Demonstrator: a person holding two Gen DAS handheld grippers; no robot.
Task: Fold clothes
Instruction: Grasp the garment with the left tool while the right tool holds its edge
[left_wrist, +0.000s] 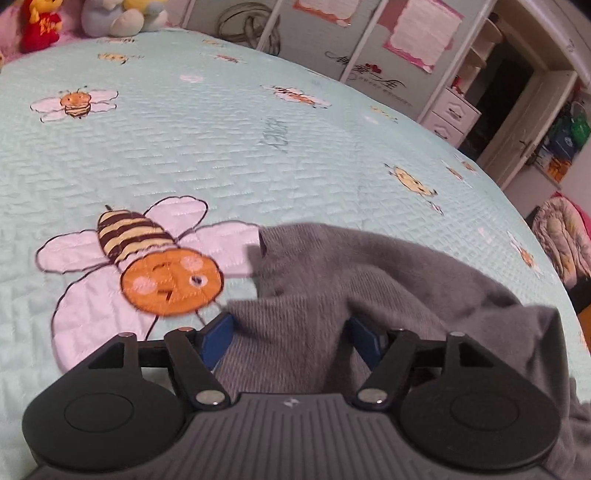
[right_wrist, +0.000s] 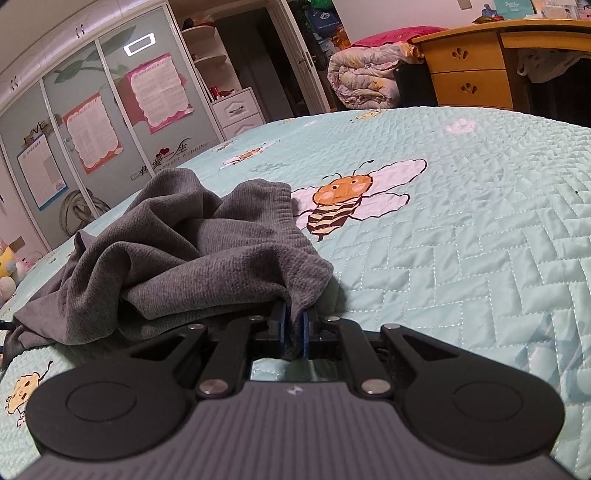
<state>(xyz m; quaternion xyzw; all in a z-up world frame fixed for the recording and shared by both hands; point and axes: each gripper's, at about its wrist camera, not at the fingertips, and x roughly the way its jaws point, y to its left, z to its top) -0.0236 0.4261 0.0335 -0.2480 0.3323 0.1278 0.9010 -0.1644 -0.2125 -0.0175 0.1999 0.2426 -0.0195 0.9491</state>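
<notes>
Step in hand, as judged: laying out the crumpled grey ribbed-knit garment (right_wrist: 192, 254) on the pale-green quilted bee-print bedspread (left_wrist: 229, 147) before any fold. Left gripper (left_wrist: 291, 332) stands spread, cloth between the jaws but unpinched; it needs a fresh edge. Right gripper (right_wrist: 293, 325) is pressed together, pinching a garment corner. Nothing blocks the bedspread; plush toys (left_wrist: 110, 18) sit well apart.

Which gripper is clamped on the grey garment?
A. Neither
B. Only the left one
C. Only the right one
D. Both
C: the right gripper has its blue pads pinched on a fold of the grey garment, while the left gripper stands wide open with cloth lying loosely between its fingers.
</notes>
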